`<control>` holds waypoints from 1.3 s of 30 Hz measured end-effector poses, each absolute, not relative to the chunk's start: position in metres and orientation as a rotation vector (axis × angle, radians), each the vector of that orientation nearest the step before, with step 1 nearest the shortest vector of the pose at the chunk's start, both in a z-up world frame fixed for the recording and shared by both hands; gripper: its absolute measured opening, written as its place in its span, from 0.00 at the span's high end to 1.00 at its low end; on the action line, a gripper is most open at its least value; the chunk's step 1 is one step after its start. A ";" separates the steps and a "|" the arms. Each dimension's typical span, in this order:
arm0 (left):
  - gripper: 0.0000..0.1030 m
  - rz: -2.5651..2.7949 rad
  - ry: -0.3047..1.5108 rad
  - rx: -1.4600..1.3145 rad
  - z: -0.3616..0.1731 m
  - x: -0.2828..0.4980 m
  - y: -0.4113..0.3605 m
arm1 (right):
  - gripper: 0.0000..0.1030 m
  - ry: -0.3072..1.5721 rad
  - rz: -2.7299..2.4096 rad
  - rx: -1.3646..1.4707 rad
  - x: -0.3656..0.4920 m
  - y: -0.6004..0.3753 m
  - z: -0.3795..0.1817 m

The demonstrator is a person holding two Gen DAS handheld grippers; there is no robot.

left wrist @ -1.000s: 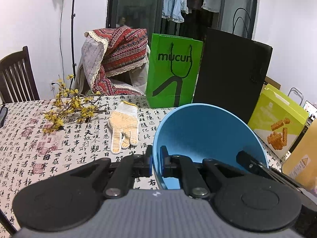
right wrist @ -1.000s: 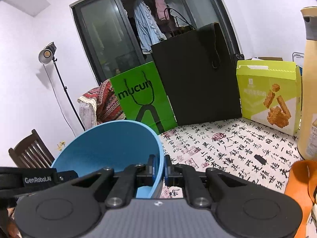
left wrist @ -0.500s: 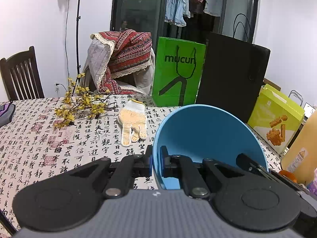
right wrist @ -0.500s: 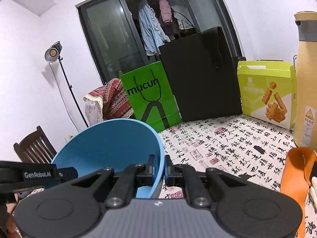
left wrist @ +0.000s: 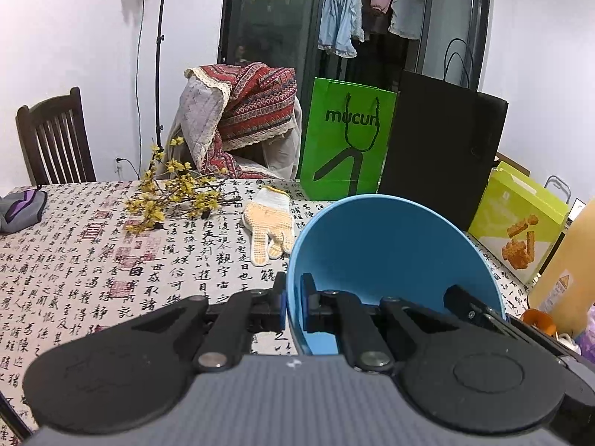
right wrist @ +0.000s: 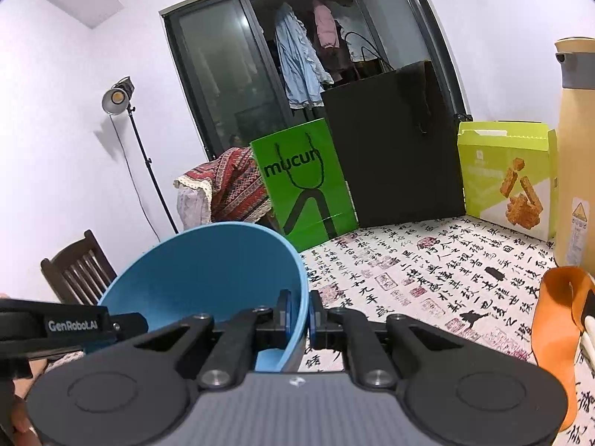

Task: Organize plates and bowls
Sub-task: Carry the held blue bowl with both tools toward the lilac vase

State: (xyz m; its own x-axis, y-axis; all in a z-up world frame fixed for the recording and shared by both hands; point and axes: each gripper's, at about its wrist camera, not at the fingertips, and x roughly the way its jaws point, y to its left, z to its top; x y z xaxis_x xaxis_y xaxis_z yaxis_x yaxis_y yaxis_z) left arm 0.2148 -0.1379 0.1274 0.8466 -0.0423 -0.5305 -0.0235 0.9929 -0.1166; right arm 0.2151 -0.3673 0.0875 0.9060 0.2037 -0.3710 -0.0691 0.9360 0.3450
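Both claws, the left gripper (left wrist: pixel 293 299) and the right gripper (right wrist: pixel 298 315), were clamped narrow on opposite sides of a blue bowl's (left wrist: pixel 386 252) rim, each with one pad inside the wall and one outside. The bowl hung tilted between them above a table (left wrist: pixel 74 260) covered in a calligraphy-print cloth, its open mouth turned toward the cameras.

In the left wrist view the bowl sat at about 2 o'clock from the pinch point, with the other claw biting the rim at 4 o'clock. In the right wrist view it spread toward 10 o'clock. A work glove (left wrist: pixel 269 223) lay on the cloth at 11 o'clock from the left claw, beside a sprig of yellow flowers (left wrist: pixel 174 195).

With only thin slivers of rim held, the smooth plastic could have slipped or twisted free had the two hands drifted apart or moved out of step. A tall yellow bottle (right wrist: pixel 574 148) and an orange object (right wrist: pixel 557 330) at the right claw's 3 o'clock could have been knocked in a swing that way.
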 end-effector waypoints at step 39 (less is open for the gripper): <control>0.93 0.025 0.546 -0.188 0.134 0.146 -0.087 | 0.92 0.371 0.201 0.285 0.144 -0.324 0.102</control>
